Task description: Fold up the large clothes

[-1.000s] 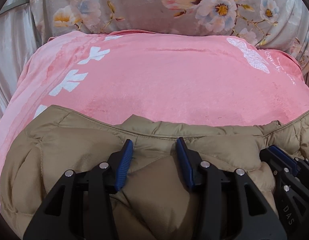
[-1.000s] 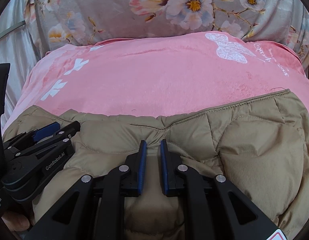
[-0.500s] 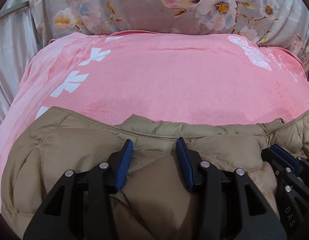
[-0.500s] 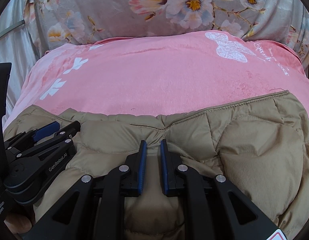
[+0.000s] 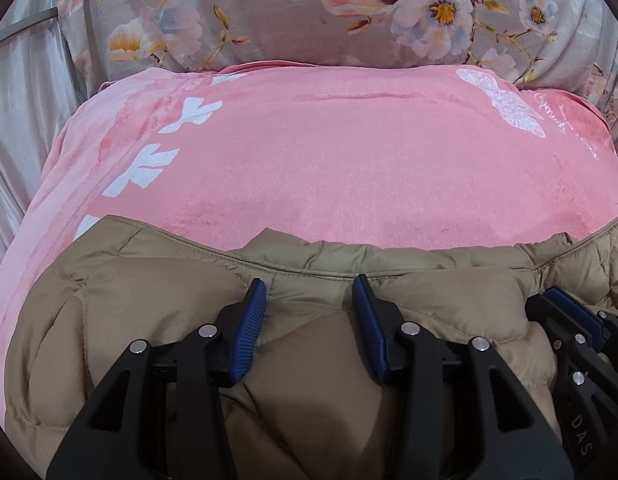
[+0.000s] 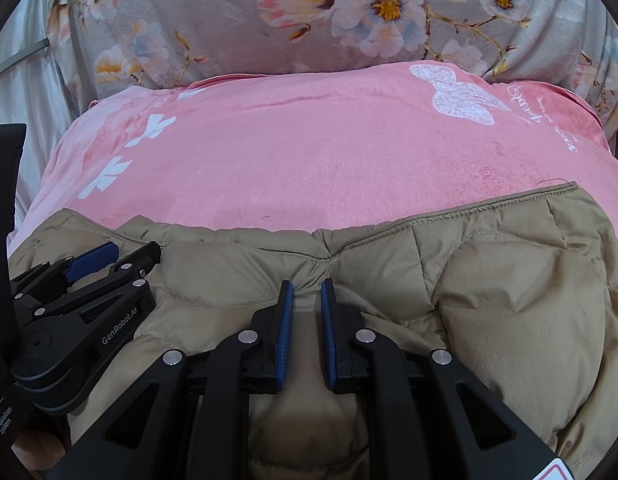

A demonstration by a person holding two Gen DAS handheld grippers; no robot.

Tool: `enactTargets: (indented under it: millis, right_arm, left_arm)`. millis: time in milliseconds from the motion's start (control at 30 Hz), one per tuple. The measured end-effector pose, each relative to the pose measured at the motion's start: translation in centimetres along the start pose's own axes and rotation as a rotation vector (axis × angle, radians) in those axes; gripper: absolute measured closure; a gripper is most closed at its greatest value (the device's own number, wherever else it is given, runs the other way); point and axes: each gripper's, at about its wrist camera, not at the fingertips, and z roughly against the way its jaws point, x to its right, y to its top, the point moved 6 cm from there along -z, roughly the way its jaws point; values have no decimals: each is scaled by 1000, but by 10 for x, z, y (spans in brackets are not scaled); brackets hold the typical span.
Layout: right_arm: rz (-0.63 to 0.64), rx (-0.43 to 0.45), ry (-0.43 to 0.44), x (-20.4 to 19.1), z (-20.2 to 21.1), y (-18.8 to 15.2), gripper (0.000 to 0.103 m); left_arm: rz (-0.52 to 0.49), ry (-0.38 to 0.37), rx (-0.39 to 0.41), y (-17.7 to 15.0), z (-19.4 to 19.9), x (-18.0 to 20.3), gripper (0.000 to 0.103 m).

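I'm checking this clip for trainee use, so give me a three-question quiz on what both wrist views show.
1. True or false: the tan quilted jacket lies on a pink blanket.
2. Which tool has its fingers closer together? A left tool B right tool
3. Fill in: behind the pink blanket lies a ____-patterned fabric.

Key: 1 true; 2 B, pinching a thin fold of jacket, while the left straddles a thicker bunch; 3 floral.
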Motion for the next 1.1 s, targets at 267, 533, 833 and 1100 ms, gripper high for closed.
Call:
enactTargets:
  millis: [267, 533, 833, 1100]
  right_arm:
    - [0, 0, 2, 2, -2, -1, 92]
    - [-27, -13, 46, 9, -2, -2, 91]
    - [24, 86, 40, -3, 114, -28, 82]
    - [66, 101, -1, -12, 87, -75, 82]
  left_arm:
    - [-9, 16, 2, 1, -2, 1, 59]
    - [9, -16, -3, 2, -2, -1, 57]
    - [34, -36, 48, -25, 108, -44, 30]
    - [72, 9, 25, -74, 88, -58, 28]
